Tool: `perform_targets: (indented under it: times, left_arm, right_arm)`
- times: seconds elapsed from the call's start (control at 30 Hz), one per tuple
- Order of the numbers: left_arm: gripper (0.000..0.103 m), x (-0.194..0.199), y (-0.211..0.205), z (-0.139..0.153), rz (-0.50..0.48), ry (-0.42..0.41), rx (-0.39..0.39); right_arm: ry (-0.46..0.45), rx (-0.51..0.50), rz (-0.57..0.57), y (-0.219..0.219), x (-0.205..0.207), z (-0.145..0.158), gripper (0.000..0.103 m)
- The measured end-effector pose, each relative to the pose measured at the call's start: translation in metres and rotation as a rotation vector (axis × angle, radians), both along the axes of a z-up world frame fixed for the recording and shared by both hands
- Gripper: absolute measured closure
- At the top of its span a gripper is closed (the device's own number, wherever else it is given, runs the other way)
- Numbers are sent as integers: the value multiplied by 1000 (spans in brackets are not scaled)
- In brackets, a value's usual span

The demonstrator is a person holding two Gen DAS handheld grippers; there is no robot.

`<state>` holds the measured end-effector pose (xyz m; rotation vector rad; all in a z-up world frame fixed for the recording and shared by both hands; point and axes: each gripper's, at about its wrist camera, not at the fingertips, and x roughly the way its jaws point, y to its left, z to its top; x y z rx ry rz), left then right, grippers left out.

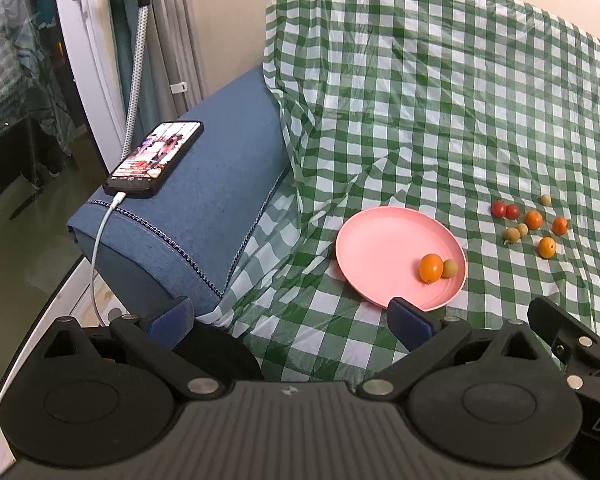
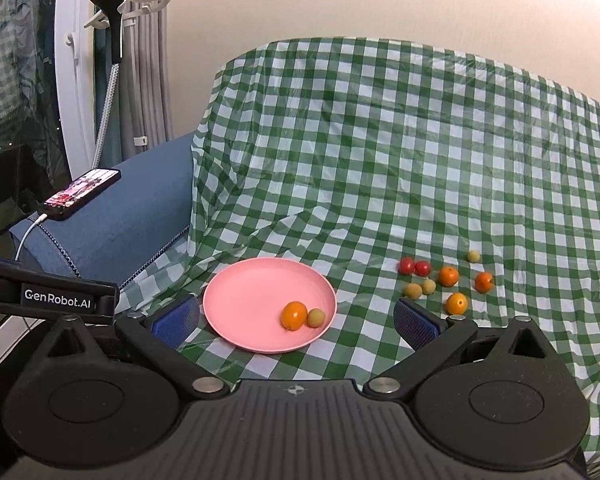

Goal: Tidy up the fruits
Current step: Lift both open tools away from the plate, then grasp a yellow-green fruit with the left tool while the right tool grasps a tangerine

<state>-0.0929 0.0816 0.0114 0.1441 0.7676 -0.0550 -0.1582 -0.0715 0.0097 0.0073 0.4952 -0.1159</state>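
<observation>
A pink plate [image 1: 380,248] [image 2: 252,300] lies on the green checked cloth and holds one orange kumquat [image 1: 431,267] [image 2: 294,315] and one small yellow-green fruit [image 1: 450,268] [image 2: 316,317]. To its right on the cloth lie two red cherry tomatoes [image 1: 505,210] [image 2: 414,267], three orange kumquats [image 1: 547,247] [image 2: 456,303] and three yellow-green fruits [image 1: 512,235] [image 2: 413,291]. My left gripper [image 1: 288,320] is open and empty, just short of the plate's near-left rim. My right gripper [image 2: 296,322] is open and empty, its fingers on either side of the plate's near edge.
A blue sofa armrest [image 1: 204,200] [image 2: 112,220] at left carries a lit phone [image 1: 154,158] [image 2: 82,192] on a charging cable. The cloth [image 1: 440,100] rises up the backrest. The left gripper's body [image 2: 48,296] shows at left in the right wrist view.
</observation>
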Motion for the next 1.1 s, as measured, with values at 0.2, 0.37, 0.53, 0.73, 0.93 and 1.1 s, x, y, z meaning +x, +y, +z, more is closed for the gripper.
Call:
perform_targets:
  times: [0.2, 0.37, 0.53, 0.73, 0.93, 1.1]
  left_arm:
    - [0, 9, -6, -8, -11, 37, 15]
    - [0, 21, -17, -16, -32, 69, 47]
    - [0, 37, -40, -21, -65, 95, 70]
    - [0, 69, -86, -27, -124, 152, 42]
    - [0, 113, -154, -50, -238, 243, -3]
    - [0, 156, -224, -81, -342, 263, 29]
  right_arm:
    - [26, 34, -1, -10, 8, -10, 1]
    - [25, 72, -36, -26, 15, -19, 1]
    - [36, 133, -106, -53, 22, -34, 1]
    - [55, 149, -235, -95, 35, -56, 1]
    - [57, 135, -381, -150, 56, -82, 1]
    - [85, 68, -433, -196, 97, -111, 1]
